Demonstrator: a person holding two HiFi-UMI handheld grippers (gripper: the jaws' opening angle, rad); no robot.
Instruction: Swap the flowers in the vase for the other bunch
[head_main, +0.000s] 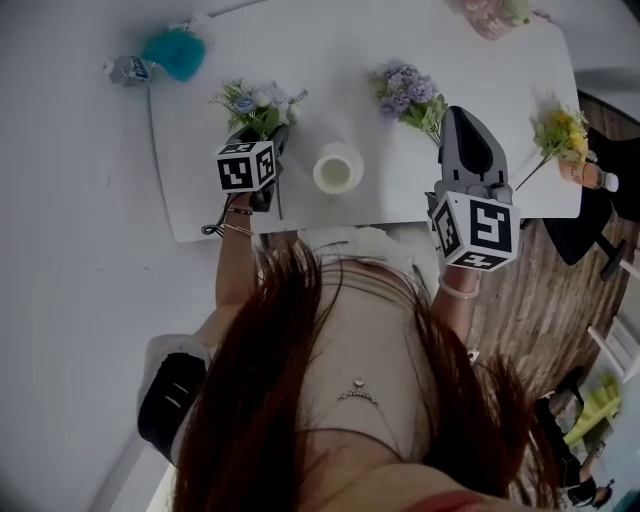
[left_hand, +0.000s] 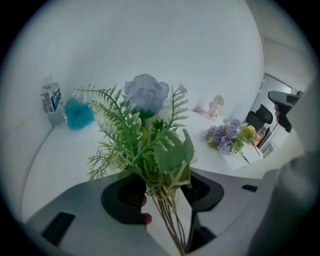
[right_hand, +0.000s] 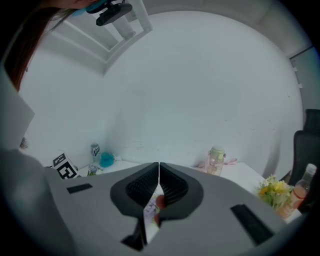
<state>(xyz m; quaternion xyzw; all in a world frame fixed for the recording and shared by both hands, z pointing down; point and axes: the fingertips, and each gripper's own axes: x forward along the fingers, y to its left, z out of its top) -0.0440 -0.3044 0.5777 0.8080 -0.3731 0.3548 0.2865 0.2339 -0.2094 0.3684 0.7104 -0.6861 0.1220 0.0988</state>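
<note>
White vase (head_main: 338, 168) stands empty on the worktop (head_main: 330, 60) — the blue-and-white bunch (left_hand: 145, 135) is out, its stems loose between the left gripper's (left_hand: 167, 195) half-parted fingers (left_hand: 122, 197). Right gripper (right_hand: 159, 182), fingers shut on nothing — the purple bunch (head_main: 408, 95) waits unplaced.

Counter (head_main: 400, 185) smooth matt white; vase (head_main: 338, 168) smooth white, faint gloss; floor (head_main: 515, 300) wood planks; bottle (left_hand: 50, 103) clear plastic; left gripper (left_hand: 167, 194) shell matt grey plastic.
</note>
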